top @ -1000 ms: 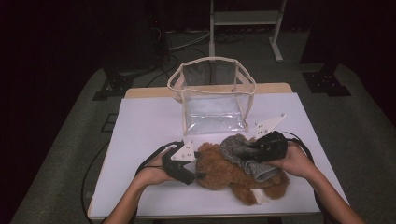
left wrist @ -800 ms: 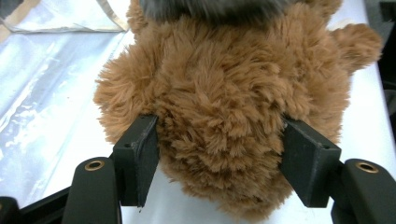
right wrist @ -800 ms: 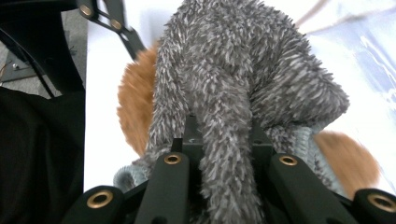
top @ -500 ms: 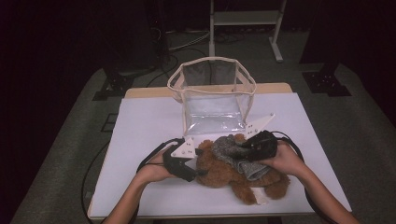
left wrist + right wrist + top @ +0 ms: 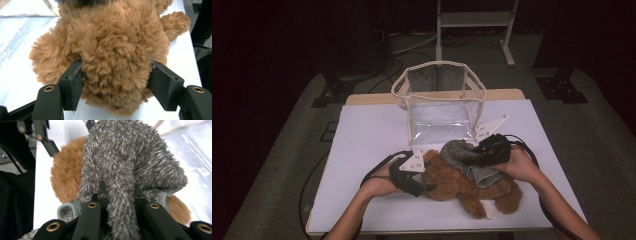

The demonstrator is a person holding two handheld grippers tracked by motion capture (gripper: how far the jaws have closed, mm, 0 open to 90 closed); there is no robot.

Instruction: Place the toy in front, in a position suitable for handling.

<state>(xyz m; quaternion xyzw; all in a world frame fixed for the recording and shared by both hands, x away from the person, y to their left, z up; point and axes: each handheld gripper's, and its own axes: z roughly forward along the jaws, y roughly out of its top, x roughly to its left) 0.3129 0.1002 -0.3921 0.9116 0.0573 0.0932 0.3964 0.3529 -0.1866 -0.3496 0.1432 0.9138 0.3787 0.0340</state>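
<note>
High view: left gripper (image 5: 424, 186) clamps the brown plush bear (image 5: 462, 182) lying on the white table (image 5: 372, 130), jaws partway apart with pads pressed into the fur on both sides of the rounded body (image 5: 115, 57). Right gripper (image 5: 477, 155) has its jaws nearly together, pinching a fold of grey fuzzy sock (image 5: 125, 170) on top of the bear. Sock has a ribbed, paler cuff. Clear soft-walled bag (image 5: 439, 105) with cream trim stands just behind, apart from both.

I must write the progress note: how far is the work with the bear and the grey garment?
Done: the left gripper clamps the bear; the right gripper has pinched the grey garment. In hand: the garment, bunched over the bear. Left, probably: dressing the bear; the bag stands apart.
</note>
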